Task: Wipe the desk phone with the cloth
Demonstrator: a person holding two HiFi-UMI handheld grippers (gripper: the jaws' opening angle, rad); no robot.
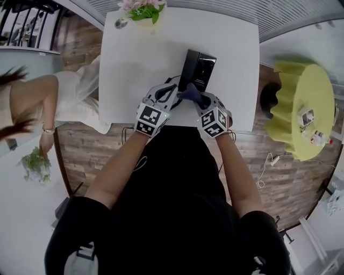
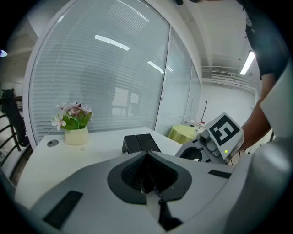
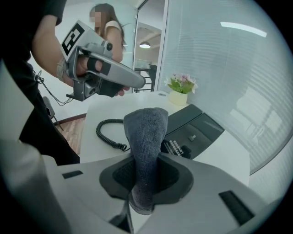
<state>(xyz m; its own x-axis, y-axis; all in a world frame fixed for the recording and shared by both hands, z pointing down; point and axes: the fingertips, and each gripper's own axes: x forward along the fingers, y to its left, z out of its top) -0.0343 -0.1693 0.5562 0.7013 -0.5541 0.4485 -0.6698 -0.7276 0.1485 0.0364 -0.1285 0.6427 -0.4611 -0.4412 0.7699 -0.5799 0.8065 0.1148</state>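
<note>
The black desk phone [image 1: 197,70] lies on the white table [image 1: 134,59], its handset side toward me. A dark grey cloth [image 3: 145,130] stands up out of my right gripper [image 3: 147,161], which is shut on it. The cloth [image 1: 190,95] hangs just short of the phone's near end [image 3: 194,130]. The phone's coiled cord [image 3: 109,132] curls on the table to the left. My left gripper [image 1: 172,89] is held beside the right one near the phone's near left corner, shut and with nothing in it. In the left gripper view the phone [image 2: 139,143] lies straight ahead.
A pot of flowers [image 1: 142,11] stands at the table's far edge. A person [image 1: 51,102] stands to the table's left. To the right is a round table under a yellow cloth [image 1: 309,107] with small items on it. A glass wall [image 2: 105,68] runs behind the table.
</note>
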